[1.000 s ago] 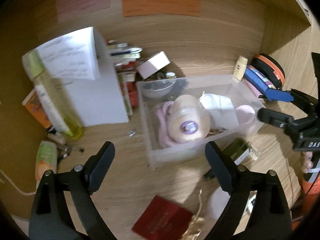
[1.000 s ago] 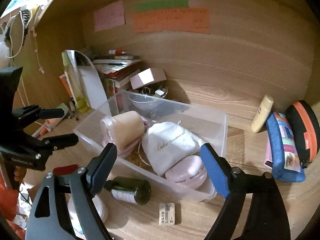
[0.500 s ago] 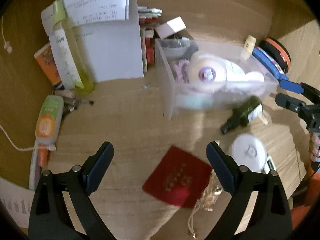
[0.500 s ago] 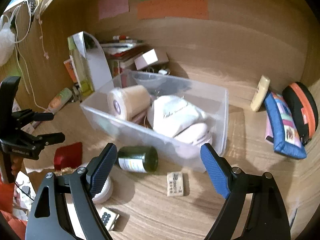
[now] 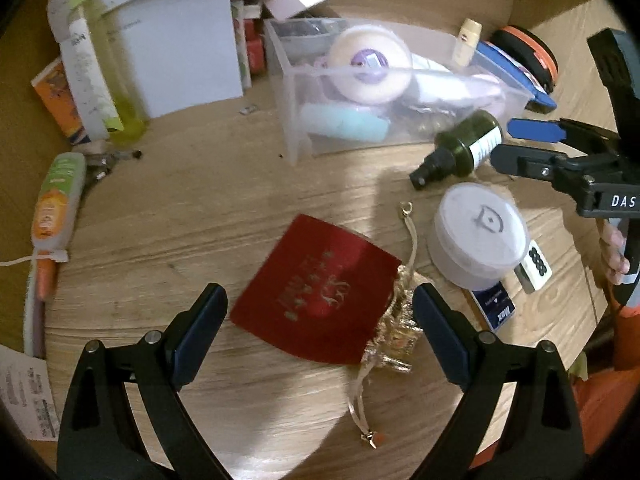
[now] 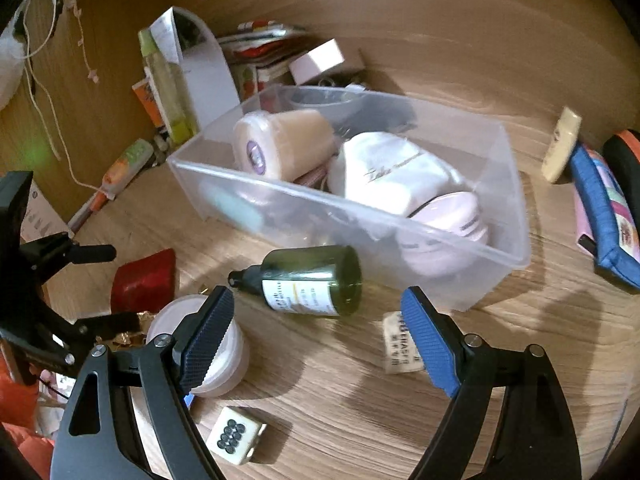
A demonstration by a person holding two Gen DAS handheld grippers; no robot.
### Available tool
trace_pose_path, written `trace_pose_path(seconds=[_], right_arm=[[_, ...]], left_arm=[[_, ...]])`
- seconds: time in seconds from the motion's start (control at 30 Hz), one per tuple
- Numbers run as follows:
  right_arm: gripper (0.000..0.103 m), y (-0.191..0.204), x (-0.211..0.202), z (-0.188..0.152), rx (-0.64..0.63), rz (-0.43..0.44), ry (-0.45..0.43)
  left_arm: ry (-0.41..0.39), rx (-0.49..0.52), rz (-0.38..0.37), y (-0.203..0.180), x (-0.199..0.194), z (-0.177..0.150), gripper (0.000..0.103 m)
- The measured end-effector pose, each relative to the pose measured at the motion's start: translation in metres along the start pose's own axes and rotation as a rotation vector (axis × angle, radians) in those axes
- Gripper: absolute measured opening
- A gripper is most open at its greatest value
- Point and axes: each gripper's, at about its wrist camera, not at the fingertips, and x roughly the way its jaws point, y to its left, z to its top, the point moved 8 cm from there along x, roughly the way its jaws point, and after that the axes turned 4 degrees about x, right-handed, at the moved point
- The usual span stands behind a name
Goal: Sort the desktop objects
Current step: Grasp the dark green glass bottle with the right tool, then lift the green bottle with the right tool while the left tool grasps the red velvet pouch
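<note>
My left gripper point(image 5: 318, 304) hangs open over the desk, its fingers on either side of a red pouch point(image 5: 320, 300) that lies flat beside a gold tasselled trinket point(image 5: 396, 328). My right gripper point(image 6: 318, 300) is open too, just in front of a dark green bottle point(image 6: 308, 280) lying on its side against the clear plastic bin point(image 6: 360, 216). A white round jar point(image 6: 216, 356) stands by its left finger, a spotted white tile point(image 6: 236, 434) below it, and an eraser point(image 6: 400, 344) by the right finger. Neither gripper holds anything.
The bin holds a cream roll, a white pouch and a pink case. A blue pencil case point(image 6: 600, 208) and a cream tube point(image 6: 562, 144) lie to the right. A yellow-green bottle point(image 5: 116, 92), a white folder and an orange tube point(image 5: 56, 204) line the left. Wooden walls close the back and sides.
Both grippers have sunk toward the desk and tipped downward. The red pouch has come between the left fingers, and the green bottle is nearer the right ones. Both jaws stayed open.
</note>
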Motion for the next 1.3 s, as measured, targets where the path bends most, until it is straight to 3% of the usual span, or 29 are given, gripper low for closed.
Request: trace_pose_path(seconds=[0.3, 0.53, 0.7, 0.83, 0.87, 0.93, 1.07, 1.13, 1.23, 1.3], right_arm=[[0.084, 0.008, 0.022, 0.000, -0.025, -0.036, 0.039], [0.081, 0.007, 0.033, 0.004, 0.020, -0.009, 0.073], [0.061, 0.009, 0.038, 0.000, 0.010, -0.001, 0.087], [0.061, 0.016, 0.037, -0.001, -0.048, -0.036, 0.054], [0.061, 0.016, 0.037, 0.000, -0.053, -0.037, 0.050], [0.061, 0.016, 0.037, 0.000, -0.055, -0.032, 0.050], [0.061, 0.015, 0.032, 0.003, -0.047, -0.022, 0.033], [0.061, 0.016, 0.026, 0.004, -0.048, -0.017, 0.018], [0.061, 0.019, 0.017, 0.004, -0.051, -0.009, -0.003], [0.061, 0.021, 0.010, 0.004, -0.056, -0.006, -0.019]], left_arm=[[0.027, -0.013, -0.037, 0.000, 0.010, -0.001, 0.096], [0.020, 0.024, -0.059, -0.007, 0.011, 0.001, 0.097], [0.012, 0.053, -0.062, -0.010, 0.014, 0.004, 0.098], [-0.016, 0.070, -0.026, -0.014, 0.016, 0.006, 0.097], [-0.022, 0.074, -0.023, -0.015, 0.015, 0.006, 0.095], [-0.039, 0.070, -0.023, -0.014, 0.013, 0.009, 0.080], [-0.053, 0.040, -0.012, -0.008, 0.011, 0.013, 0.058], [-0.056, 0.011, -0.016, -0.003, 0.009, 0.015, 0.033], [-0.055, -0.057, -0.046, 0.007, 0.009, 0.017, 0.018], [-0.064, -0.103, -0.056, 0.017, 0.007, 0.017, 0.017]])
